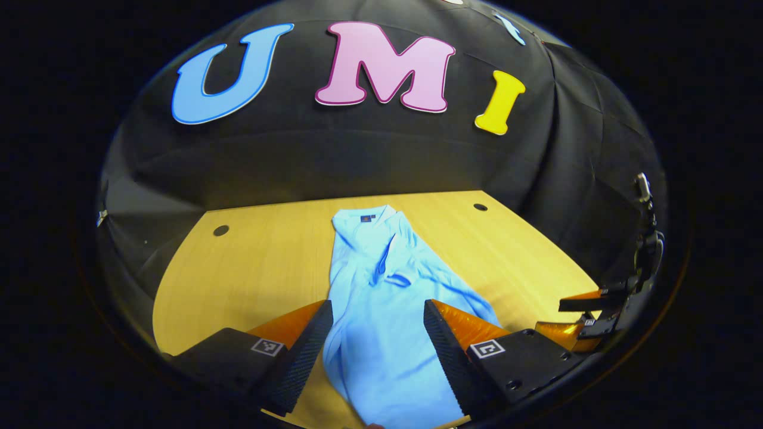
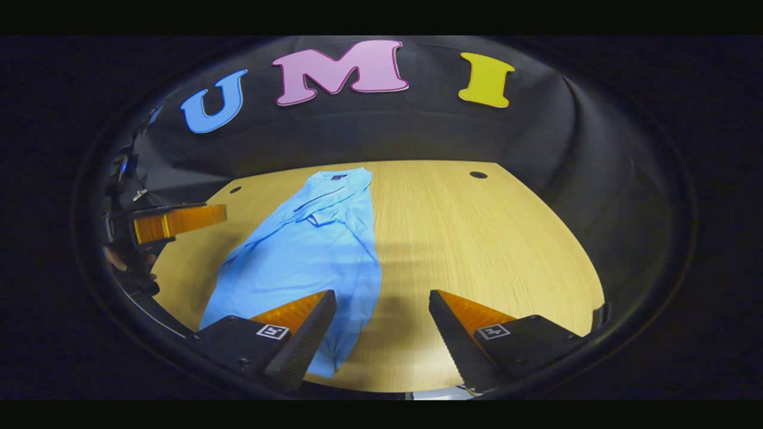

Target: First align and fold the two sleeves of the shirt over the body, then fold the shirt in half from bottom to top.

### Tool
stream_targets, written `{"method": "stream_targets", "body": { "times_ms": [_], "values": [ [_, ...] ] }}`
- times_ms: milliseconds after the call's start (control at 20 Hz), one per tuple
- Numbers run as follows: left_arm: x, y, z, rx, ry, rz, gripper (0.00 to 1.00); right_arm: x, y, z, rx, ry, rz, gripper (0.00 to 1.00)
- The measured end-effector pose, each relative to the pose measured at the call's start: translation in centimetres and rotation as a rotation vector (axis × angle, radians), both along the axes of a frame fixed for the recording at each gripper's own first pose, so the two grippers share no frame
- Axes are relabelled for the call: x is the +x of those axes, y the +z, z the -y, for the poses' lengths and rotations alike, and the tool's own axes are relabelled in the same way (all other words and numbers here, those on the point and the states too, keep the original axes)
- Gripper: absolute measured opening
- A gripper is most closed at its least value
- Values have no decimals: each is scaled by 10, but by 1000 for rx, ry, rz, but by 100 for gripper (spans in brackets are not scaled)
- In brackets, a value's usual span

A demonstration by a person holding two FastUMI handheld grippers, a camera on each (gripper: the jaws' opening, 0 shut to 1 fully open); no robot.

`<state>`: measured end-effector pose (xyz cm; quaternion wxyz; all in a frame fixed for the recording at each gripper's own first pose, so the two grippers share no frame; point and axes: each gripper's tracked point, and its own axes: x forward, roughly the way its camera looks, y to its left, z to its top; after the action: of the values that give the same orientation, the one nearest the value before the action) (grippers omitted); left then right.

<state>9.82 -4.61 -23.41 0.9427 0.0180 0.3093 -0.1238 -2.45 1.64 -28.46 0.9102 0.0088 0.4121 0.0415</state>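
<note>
Booth wall (image 1: 369,161): dark cloth backing the scene from 10 to 2 o'clock in both views. Table (image 2: 477,238): pale wood, with small dark round holes near its far edge.

Shirt (image 1: 381,310): light blue, lying flat on the table, collar at 12 o'clock, hem toward 6 o'clock; its long axis runs away from both cameras. The sleeves appear already laid over the body, so the bottom-to-top fold is judged the remaining step.

Left gripper (image 1: 378,339): jaws spread, holding nothing, straddling the shirt's lower body; judged the nearer to the hem. Right gripper (image 2: 381,328): jaws likewise parted and empty, its left finger over the shirt's right edge, which lies at 10 to 11 o'clock, the right finger over bare wood. In the right gripper view, a hand (image 2: 125,262) shows at 9 o'clock.
</note>
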Motion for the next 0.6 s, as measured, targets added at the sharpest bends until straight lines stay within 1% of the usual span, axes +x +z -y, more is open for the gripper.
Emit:
{"method": "stream_targets", "body": {
  "times_ms": [150, 200, 250, 300, 350, 450, 600],
  "values": [
    [-55, -25, -6, -8, 12, -59, 98, -28, -5, -14, 6, 8, -31, 98],
    [-70, -37, -9, -6, 22, -84, 97, -37, -11, -18, 11, 11, -47, 96],
    [-84, -47, -12, -11, 50, -110, 97, -45, -17, -21, 10, 10, -63, 98],
    [-96, -57, -14, -25, 74, -140, 98, -52, -23, -24, 13, 3, -78, 95],
    [-105, -67, -16, -34, 97, -162, 98, -58, -30, -28, 21, -2, -95, 98],
    [-116, -82, -23, -23, 130, -184, 98, -68, -43, -32, 20, -15, -119, 99],
    [-136, -102, -26, 22, 114, -228, 98, -75, -59, -40, 27, -25, -144, 99]
  ]
}}
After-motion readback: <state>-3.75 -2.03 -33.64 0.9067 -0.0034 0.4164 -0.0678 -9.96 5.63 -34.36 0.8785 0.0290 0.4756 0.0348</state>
